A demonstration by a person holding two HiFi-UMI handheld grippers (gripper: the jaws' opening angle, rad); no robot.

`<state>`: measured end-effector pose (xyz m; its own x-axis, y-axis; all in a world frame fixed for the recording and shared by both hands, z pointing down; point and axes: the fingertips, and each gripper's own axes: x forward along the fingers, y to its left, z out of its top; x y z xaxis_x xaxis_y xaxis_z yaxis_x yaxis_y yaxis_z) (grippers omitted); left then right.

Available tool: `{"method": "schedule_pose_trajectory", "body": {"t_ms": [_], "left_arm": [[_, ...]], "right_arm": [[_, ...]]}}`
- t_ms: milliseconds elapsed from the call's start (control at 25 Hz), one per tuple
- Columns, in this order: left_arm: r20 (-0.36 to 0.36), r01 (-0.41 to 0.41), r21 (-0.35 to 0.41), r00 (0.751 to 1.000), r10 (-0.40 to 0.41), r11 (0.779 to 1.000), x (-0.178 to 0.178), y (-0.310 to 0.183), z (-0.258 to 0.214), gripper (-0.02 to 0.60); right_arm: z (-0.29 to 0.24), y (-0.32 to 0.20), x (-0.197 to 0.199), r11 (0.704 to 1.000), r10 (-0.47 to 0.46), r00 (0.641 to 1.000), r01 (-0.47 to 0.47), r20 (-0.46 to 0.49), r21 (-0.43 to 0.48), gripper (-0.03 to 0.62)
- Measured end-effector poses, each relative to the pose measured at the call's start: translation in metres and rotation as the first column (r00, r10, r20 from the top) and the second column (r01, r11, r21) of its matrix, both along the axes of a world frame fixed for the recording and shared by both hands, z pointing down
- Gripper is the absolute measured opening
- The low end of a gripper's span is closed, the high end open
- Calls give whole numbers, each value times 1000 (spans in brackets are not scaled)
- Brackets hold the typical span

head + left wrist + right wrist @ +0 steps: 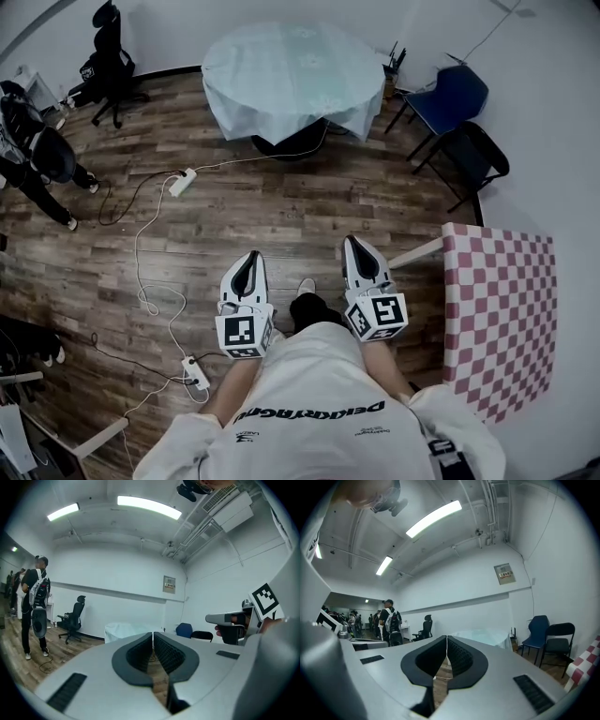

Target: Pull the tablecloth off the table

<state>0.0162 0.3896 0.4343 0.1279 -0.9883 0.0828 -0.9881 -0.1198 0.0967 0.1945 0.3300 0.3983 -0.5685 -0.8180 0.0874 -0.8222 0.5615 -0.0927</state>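
Observation:
A round table under a pale blue-green tablecloth [286,75] stands at the far end of the room, well away from both grippers. The same tablecloth [123,631] shows small and distant in the left gripper view, and the tablecloth [485,636] appears beyond the jaws in the right gripper view. My left gripper [247,259] and right gripper [356,246] are held side by side in front of the person's chest, over the wooden floor. Both are shut with nothing between the jaws.
A table with a red-and-white checked cloth [502,314] is close on the right. A blue chair [453,97] and a black chair [478,155] stand by the right wall. Power strips and white cables [150,253] lie on the floor. A person [37,155] stands at left near an office chair [108,61].

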Motion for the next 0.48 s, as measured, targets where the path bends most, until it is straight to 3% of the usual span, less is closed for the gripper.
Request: {"method": "schedule_pose_trajectory", "body": {"t_ms": [240, 480], "left_arm": [[0, 7, -24, 1000, -7, 1000, -39, -62, 15, 25], [12, 7, -39, 1000, -7, 999, -80, -154, 7, 25]], "right_arm": [[18, -63, -28, 1000, 15, 1000, -15, 4, -15, 38], [21, -161, -53, 999, 42, 998, -40, 42, -35, 38]]}}
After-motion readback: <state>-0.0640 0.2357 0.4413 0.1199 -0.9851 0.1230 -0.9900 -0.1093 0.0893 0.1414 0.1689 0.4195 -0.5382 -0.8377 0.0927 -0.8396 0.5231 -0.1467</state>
